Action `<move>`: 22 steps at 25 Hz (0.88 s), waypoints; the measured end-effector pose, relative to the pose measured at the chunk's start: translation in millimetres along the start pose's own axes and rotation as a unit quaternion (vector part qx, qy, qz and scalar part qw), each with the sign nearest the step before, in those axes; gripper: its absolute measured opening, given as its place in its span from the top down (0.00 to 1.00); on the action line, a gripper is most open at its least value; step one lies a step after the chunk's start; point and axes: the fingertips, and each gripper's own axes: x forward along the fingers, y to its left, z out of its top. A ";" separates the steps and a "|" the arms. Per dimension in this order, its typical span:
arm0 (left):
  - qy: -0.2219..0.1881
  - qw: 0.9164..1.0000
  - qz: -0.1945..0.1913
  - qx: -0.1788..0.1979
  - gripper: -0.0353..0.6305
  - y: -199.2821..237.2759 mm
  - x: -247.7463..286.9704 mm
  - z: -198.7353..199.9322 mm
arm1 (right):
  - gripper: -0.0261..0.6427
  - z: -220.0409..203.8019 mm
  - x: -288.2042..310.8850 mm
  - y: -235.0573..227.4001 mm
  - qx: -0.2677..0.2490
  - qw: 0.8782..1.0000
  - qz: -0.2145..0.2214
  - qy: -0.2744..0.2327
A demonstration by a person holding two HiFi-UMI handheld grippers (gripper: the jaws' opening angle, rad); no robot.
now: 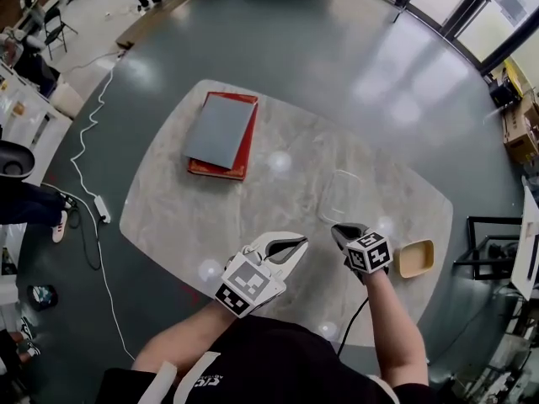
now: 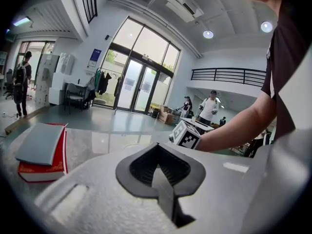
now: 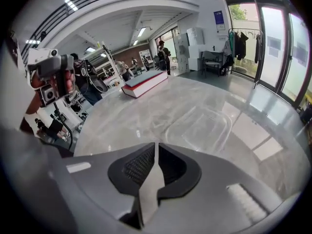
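1. Two clenched claws low over the marble table (image 1: 181, 217), jaw tips pressed together on each, nothing gripped.
2. Right gripper (image 1: 342, 231): just short of the clear container (image 1: 341, 196), on the side nearest the person, apart from it, no contact seen.
3. From the right gripper view: clear container flat on the tabletop, straight ahead of the closed jaws and slightly to their right.
4. Left gripper (image 1: 301, 244): near-left of the clear container, farther from it than the right one, tips turned toward the right gripper.
5. Tan dish (image 1: 417, 259): right of the clear container and closer to the person, near the right gripper, not touching either.
6. Grey book (image 1: 219, 129) stacked on red book (image 1: 240, 158): far-left of the clear container, well apart from it and from both claws.
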 end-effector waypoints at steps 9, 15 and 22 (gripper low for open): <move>0.006 1.000 -0.001 -0.004 0.96 -0.4 1.7 -3.0 | 0.87 -16.0 23.6 -19.7 -0.100 0.991 -0.024 0.090; 0.004 1.000 0.011 -0.015 0.96 5.9 -5.2 -6.5 | 0.85 -18.7 32.1 -28.7 -0.104 0.989 -0.025 0.097; 0.006 1.000 0.006 -0.027 0.96 -2.0 -7.1 -12.2 | 0.84 -25.1 29.1 -20.1 -0.144 0.982 -0.021 0.121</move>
